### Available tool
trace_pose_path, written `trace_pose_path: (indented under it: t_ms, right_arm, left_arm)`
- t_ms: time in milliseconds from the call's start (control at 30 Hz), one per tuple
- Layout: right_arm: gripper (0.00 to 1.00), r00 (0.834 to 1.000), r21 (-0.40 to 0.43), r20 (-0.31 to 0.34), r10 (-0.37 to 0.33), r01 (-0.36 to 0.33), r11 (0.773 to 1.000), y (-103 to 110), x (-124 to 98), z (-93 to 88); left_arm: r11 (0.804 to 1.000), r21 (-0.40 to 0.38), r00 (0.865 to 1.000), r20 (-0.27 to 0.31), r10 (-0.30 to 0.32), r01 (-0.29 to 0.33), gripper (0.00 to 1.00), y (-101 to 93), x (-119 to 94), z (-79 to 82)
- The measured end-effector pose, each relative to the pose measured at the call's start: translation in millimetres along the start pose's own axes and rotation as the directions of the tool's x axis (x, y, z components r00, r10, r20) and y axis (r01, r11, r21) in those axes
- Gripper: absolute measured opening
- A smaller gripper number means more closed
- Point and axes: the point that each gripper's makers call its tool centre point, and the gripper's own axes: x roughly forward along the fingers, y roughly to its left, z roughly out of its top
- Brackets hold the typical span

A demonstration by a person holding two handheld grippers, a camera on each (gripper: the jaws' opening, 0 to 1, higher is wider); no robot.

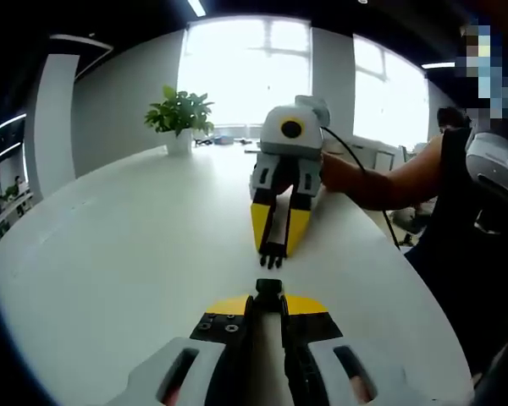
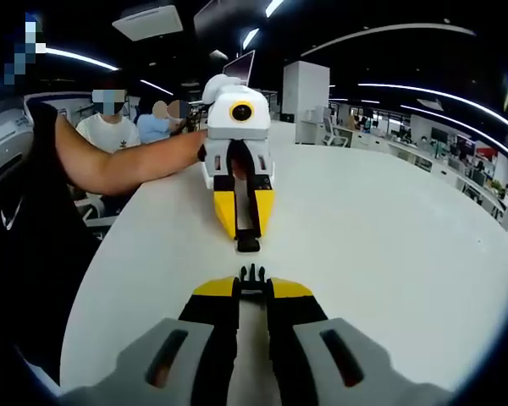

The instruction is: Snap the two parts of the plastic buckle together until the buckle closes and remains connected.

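Above the white table [image 1: 110, 254], the socket half of the buckle [image 1: 269, 289] is pinched between the narrowed jaws of the left gripper [image 1: 268, 298], and the pronged half [image 2: 252, 274] is pinched likewise by the right gripper [image 2: 252, 286]. The two halves face each other with a small gap between them. The prongs should be lined up squarely with the socket mouth and pushed straight in, probably until they latch. A potted plant [image 1: 179, 118] stands well beyond the socket half; nothing lies between the halves.
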Motion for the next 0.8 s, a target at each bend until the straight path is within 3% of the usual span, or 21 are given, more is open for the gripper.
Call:
trace_pose_path:
  t_ms: [800]
  right_arm:
    - [0.11, 1.000, -0.003, 0.017, 0.007, -0.007, 1.000, 2.5, 6.6, 3.1]
  left_arm:
    - [1.000, 0.009, 1.000, -0.004, 0.010, -0.010, 0.11, -2.0, 7.3, 3.1]
